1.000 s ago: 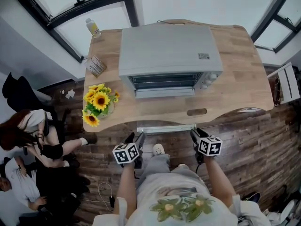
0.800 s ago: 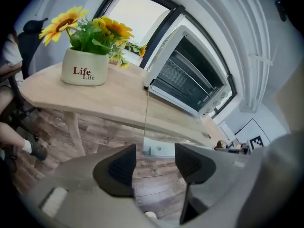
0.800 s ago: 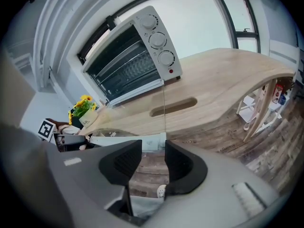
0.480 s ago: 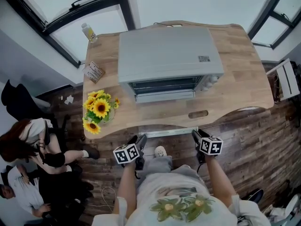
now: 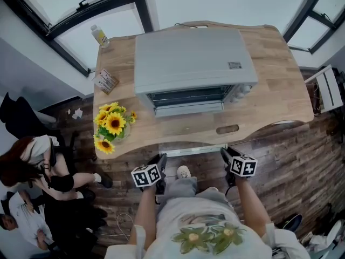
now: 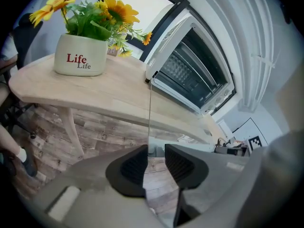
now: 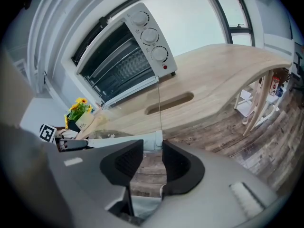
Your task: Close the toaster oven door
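Toaster oven door (image 5: 188,109) lies swung down flat toward us, its glass reaching out past the near edge of the wooden table (image 5: 275,85), with the silver handle (image 5: 191,149) as its closest part. We have the left gripper (image 6: 156,151) at the handle's left end and the right gripper (image 7: 152,148) at its right end. Both pairs of jaws have just been closing, and each pair now pinches its end of the bar. Beyond, the toaster oven (image 5: 191,58) sits mid-table with its cavity exposed. A pot of sunflowers (image 5: 114,120) stands to its left. A small bottle (image 5: 100,35) stands at the far left corner.
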`<state>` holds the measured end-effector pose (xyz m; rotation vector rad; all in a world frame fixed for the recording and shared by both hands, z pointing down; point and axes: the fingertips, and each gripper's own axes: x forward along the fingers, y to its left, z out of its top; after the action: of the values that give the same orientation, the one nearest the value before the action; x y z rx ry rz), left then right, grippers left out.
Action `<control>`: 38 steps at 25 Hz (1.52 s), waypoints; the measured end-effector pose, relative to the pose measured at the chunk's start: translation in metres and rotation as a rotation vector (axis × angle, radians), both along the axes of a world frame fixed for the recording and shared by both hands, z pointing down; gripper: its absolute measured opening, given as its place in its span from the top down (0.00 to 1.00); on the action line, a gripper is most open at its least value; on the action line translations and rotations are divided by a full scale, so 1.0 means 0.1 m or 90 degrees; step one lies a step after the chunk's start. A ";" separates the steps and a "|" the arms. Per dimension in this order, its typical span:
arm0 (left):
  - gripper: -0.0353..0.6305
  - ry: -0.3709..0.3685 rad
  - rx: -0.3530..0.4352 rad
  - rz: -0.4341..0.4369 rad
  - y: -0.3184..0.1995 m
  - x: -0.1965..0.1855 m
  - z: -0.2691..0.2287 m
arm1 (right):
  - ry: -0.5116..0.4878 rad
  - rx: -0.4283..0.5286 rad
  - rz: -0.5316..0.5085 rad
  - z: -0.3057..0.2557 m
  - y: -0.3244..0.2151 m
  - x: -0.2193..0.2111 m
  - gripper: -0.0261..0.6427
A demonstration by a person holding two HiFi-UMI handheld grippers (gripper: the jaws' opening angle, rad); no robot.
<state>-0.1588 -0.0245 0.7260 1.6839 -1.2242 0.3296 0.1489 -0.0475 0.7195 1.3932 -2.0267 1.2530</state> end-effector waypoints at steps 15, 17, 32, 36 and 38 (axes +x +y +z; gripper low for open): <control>0.76 0.006 -0.002 0.010 0.02 -0.02 -0.16 | 0.003 0.006 0.010 -0.19 0.02 -0.01 0.77; 0.76 0.011 -0.001 0.011 0.02 -0.01 -0.21 | 0.001 0.013 0.011 -0.24 0.03 -0.01 0.77; 0.76 0.015 0.008 -0.001 -0.03 -0.04 -0.72 | -0.022 0.100 0.004 -0.78 -0.02 -0.02 0.76; 0.76 0.022 0.020 -0.011 -0.05 -0.05 -0.85 | -0.018 0.138 -0.013 -0.91 -0.04 -0.01 0.77; 0.76 0.023 0.025 -0.016 -0.07 -0.05 -0.90 | -0.020 0.147 -0.019 -0.95 -0.03 -0.01 0.77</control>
<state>-0.1639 -0.0311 0.6359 1.6991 -1.2310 0.2608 0.1476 -0.0510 0.6243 1.4441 -2.2636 1.0609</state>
